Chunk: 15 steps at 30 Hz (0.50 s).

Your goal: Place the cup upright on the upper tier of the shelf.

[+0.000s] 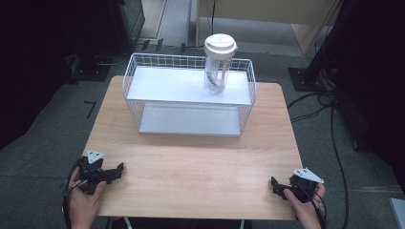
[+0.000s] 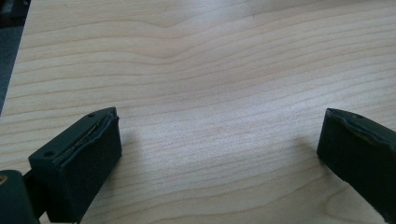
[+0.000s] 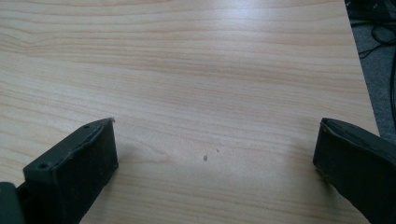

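Clear plastic, capped with a cream lid, the tumbler (image 1: pixel 219 64) stands upright on the top shelf of the white wire rack (image 1: pixel 188 93) at the far side of the desk (image 1: pixel 200 167), toward the rack's right end and close to its back rail. Both pairs of tongs wait at the near edge, well apart from it: the left tongs (image 1: pixel 117 171) at the near left corner, the right tongs (image 1: pixel 276 185) at the near right corner. From the left tongs the tumbler lies at roughly one o'clock across the desk; from the right tongs it lies at about eleven o'clock. Because the tumbler sits right of the rack's middle, the right tongs look somewhat the nearer of the two, so a reach from that side seems the shorter one, though the gap is not large either way. Its long axis is vertical, so a grasp would likely come in level from the front, above the rack's front rail, with the jaws either side of the body below the lid. Both pairs of tongs are released: the left gripper view shows the left tongs (image 2: pixel 219 135) spread wide over bare wood, and the right gripper view shows the right tongs (image 3: pixel 215 140) spread the same way, with nothing between the jaws in either.
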Each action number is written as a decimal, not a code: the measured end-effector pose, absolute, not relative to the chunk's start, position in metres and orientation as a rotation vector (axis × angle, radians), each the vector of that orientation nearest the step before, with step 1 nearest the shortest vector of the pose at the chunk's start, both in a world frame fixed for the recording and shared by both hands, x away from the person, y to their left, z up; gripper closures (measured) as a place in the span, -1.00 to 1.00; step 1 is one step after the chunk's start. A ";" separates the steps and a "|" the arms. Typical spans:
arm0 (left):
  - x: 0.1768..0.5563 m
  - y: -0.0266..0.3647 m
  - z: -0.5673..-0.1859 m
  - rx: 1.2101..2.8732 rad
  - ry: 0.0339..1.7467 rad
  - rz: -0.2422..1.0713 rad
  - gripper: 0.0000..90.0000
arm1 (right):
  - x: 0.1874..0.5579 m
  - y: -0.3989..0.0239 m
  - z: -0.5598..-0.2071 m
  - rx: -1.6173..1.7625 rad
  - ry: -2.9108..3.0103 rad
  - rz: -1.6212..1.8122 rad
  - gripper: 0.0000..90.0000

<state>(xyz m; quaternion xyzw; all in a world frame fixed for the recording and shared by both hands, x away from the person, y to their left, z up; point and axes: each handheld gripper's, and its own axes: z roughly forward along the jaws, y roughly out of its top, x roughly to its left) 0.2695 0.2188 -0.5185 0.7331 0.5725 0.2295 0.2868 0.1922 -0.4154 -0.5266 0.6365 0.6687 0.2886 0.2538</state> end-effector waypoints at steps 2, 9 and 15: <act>0.269 0.219 -0.519 1.959 1.530 0.613 -1.00 | 0.191 -0.416 -0.527 1.731 1.815 0.787 -1.00; 0.270 0.219 -0.519 1.959 1.530 0.612 -1.00 | 0.190 -0.416 -0.527 1.729 1.818 0.785 -1.00; 0.270 0.219 -0.519 1.959 1.530 0.612 -1.00 | 0.190 -0.416 -0.527 1.725 1.820 0.784 -1.00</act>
